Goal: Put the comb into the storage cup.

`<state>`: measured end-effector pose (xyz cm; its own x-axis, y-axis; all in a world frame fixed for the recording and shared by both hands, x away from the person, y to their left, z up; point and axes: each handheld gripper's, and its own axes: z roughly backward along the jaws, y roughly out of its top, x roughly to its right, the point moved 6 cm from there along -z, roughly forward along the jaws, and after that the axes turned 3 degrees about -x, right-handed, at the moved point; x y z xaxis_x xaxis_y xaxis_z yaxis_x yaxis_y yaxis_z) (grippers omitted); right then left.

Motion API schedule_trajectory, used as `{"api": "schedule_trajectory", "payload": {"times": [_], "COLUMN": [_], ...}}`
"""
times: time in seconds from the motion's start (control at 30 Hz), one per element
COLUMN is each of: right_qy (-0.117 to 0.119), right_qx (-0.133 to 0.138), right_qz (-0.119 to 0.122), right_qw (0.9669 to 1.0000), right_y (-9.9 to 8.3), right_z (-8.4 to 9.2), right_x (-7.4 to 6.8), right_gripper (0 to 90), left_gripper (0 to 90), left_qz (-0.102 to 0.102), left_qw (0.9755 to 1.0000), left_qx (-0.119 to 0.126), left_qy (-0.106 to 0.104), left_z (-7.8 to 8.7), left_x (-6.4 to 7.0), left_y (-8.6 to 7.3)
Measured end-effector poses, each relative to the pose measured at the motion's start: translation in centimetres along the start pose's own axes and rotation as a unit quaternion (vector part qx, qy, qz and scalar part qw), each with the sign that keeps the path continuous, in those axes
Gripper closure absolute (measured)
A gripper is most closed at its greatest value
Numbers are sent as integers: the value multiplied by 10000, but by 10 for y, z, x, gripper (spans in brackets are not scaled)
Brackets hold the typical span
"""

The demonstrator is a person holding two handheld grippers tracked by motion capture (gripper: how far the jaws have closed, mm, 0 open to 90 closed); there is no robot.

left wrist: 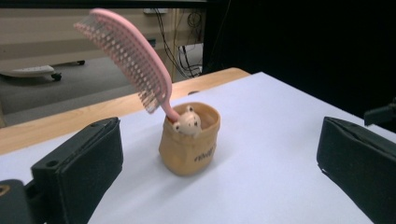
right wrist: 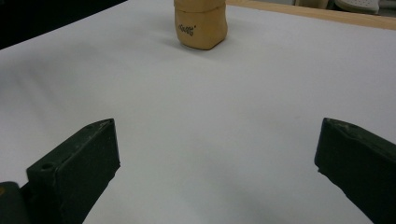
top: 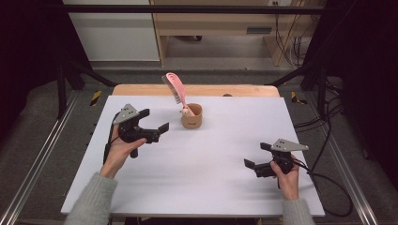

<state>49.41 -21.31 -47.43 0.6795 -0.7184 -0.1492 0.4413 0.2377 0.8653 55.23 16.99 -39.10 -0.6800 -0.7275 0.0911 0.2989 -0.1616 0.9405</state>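
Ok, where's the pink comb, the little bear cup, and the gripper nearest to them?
pink comb (left wrist: 135, 56), left gripper view, on the toothed part.
bear cup (left wrist: 189, 149), left gripper view, on its tan front wall.
left gripper (top: 155, 121), high view, midway between its fingertips.

light: even, overhead | shadows: soft | edges: dark (slightly blurry)

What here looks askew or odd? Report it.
Only the pink comb stands out: it sits handle-down in the tan cup and leans steeply away over the rim. Nothing looks spilled or damaged; the cup stands upright.
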Motion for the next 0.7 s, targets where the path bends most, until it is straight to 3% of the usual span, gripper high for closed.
{"api": "schedule_trajectory", "payload": {"times": [0.33, 0.7], "right_qy": [-1, -13], "right_qx": [-22, -37], "right_qz": [9, 33], "right_qw": [10000, 10000], "right_y": [-1, -1], "right_z": [-1, -2], "right_x": [0, 0], "right_gripper": [3, 4], "left_gripper": [3, 3], "left_qz": [-25, 19], "left_qw": [10000, 9995], "left_qx": [-50, -309], "left_qy": [-11, -20], "left_z": [17, 31], "left_x": [3, 2], "left_y": [-24, -57]}}
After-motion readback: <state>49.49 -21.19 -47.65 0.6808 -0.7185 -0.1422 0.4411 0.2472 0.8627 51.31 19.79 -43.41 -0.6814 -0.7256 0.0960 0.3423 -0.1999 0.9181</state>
